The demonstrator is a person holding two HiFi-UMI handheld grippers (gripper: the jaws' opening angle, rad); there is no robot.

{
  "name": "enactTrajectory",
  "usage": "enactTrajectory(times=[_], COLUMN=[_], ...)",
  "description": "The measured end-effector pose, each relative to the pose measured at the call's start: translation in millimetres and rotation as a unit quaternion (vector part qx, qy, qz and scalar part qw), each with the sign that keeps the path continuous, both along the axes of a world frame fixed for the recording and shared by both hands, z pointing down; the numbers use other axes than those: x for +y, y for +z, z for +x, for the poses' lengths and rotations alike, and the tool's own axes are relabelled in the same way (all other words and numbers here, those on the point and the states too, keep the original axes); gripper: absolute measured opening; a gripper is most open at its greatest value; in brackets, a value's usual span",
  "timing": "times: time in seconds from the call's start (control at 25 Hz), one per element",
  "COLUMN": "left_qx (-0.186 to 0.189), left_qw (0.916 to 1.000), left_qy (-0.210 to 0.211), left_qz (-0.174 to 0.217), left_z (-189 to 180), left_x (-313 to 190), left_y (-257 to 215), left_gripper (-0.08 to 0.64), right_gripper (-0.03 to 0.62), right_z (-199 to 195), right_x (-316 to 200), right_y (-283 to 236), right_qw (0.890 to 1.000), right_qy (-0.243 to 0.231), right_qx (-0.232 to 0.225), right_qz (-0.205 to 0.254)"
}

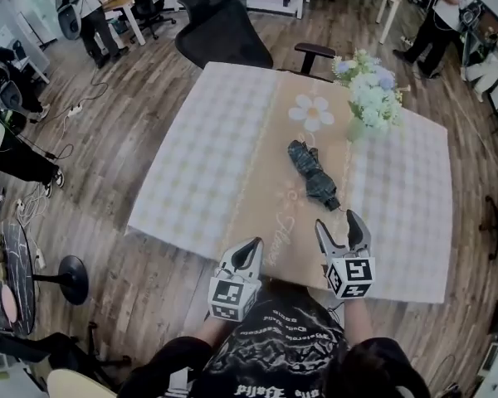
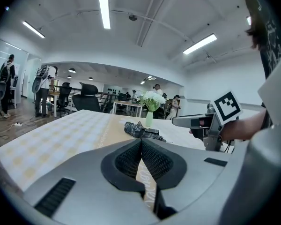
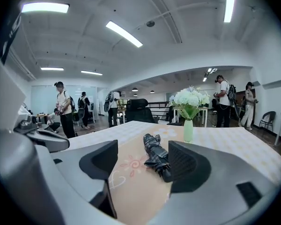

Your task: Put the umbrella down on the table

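left gripper (image 1: 253, 244) pinched shut, right gripper (image 1: 339, 221) spread wide, both empty, tilted slightly down toward the dark crumpled umbrella (image 1: 311, 172) lying on the checked table (image 1: 207, 156).

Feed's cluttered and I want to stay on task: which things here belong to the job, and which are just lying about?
Job:
- umbrella, folded, lying on the table
- right tongs, open, empty
- left tongs, shut, empty

Lying about:
- vase of flowers
- office chair
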State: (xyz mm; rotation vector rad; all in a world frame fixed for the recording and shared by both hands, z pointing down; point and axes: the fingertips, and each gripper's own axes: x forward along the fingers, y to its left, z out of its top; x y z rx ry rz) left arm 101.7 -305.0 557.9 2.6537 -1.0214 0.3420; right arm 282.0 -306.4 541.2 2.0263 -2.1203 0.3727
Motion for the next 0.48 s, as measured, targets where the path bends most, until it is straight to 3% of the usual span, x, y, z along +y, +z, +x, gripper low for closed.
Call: enactTrajectory(times=[0.2,0.48], left_qx=[0.007,0.010], left_qw=[0.9999,0.9997], left_qy=[0.008,0.023], left_qz=[-0.003,0.004], left_z=[-12,-22], left_x=[-1,0], left_y=[-5,-10], left_gripper=[0.018,0.018], right_gripper=[0.344,0.330], right_z=[-25,-36], right_x=[31,70], right_y=[10,32], right_qw=[1.000,0.997], right_qy=[0.013,0.066], right_qx=[-0.004,-0.012], right_qz=[-0.013,-0.036])
